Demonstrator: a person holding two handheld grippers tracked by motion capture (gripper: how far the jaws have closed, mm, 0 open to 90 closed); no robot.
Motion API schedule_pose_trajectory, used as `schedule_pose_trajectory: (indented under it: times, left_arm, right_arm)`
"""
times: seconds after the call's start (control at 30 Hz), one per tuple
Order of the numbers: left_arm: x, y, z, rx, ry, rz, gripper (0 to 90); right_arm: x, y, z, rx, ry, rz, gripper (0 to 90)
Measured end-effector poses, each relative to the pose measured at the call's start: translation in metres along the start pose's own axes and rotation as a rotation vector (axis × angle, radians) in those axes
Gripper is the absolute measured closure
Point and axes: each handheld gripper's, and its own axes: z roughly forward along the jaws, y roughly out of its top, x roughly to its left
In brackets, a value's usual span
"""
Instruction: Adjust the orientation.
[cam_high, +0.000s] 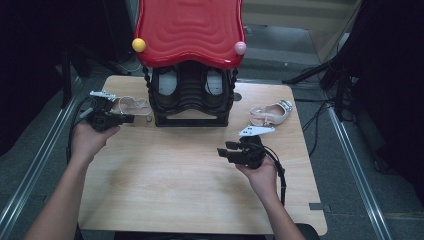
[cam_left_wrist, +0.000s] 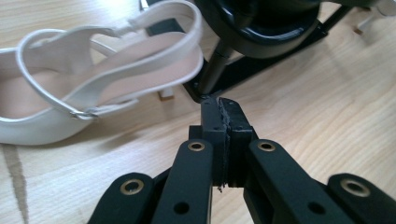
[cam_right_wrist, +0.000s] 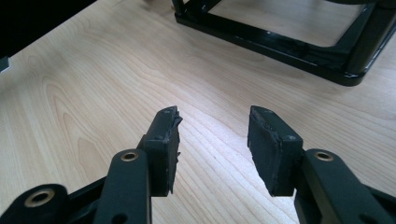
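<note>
black jaws of the left gripper (cam_left_wrist: 223, 122) rise closest to the lens in the left gripper view, pressed flat together and clenched on nothing. just beyond their tips, up and to the left, lies a white sandal (cam_left_wrist: 100, 79) on its side on the wooden bench (cam_left_wrist: 322, 102), its buckled ankle strap looped over the sole; the jaws stand near it but apart from it. behind the sandal is the black shoe rack (cam_left_wrist: 261, 32), one of its thin legs coming down just past the gripper tips.

from the high view, the left gripper (cam_high: 125, 119) sits at the rack's left front corner, with the sandal (cam_high: 134, 105) between it and the black shoe rack (cam_high: 190, 97), which carries a red wavy top (cam_high: 190, 30). a second white sandal (cam_high: 271, 114) lies on the bench (cam_high: 170, 175) to the right of the rack.

the right gripper (cam_high: 226, 149) is held in front of the rack and toward its right, well apart from both sandals. in the right gripper view its jaws (cam_right_wrist: 212, 140) stand released with bare bench (cam_right_wrist: 93, 84) between them, and the rack's base frame (cam_right_wrist: 289, 46) lies ahead.
</note>
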Motion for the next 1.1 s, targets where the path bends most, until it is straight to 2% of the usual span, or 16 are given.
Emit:
schedule_pose_trajectory:
  times: [0.07,0.23,0.27,0.33,0.5,0.67,0.8,1.0,1.07,1.1]
  left_arm:
    - [0.005,0.003,0.001,-0.008,-0.008,-0.021,90.0]
    - [0.014,0.011,0.005,-0.021,0.002,-0.035,90.0]
    - [0.016,0.013,0.007,-0.029,-0.008,-0.048,90.0]
    - [0.017,0.016,0.010,-0.022,0.019,-0.043,90.0]
    - [0.023,0.024,0.017,-0.037,0.032,-0.053,90.0]
    - [0.031,0.030,0.025,-0.022,0.057,-0.052,90.0]
    - [0.037,0.032,0.032,-0.049,0.066,-0.086,90.0]
    - [0.049,0.030,0.037,-0.052,0.089,-0.120,90.0]
    - [0.052,0.031,0.036,-0.062,0.110,-0.123,90.0]
    - [0.053,0.033,0.035,-0.049,0.113,-0.130,90.0]
  right_arm:
    - [-0.001,-0.003,-0.002,-0.003,-0.005,0.006,54.6]
    - [-0.002,-0.007,-0.008,-0.008,-0.016,0.025,54.6]
    - [-0.001,-0.008,-0.009,-0.008,-0.019,0.029,54.6]
    - [-0.001,-0.010,-0.011,-0.002,-0.031,0.029,54.6]
    - [-0.001,-0.016,-0.015,-0.004,-0.045,0.044,54.6]
    - [-0.001,-0.020,-0.018,-0.004,-0.053,0.049,54.5]
    - [-0.002,-0.024,-0.021,-0.002,-0.060,0.058,54.5]
    - [-0.002,-0.026,-0.022,-0.001,-0.063,0.056,54.4]
    - [-0.002,-0.026,-0.022,0.002,-0.061,0.055,54.4]
    - [-0.002,-0.026,-0.022,0.001,-0.060,0.055,54.4]
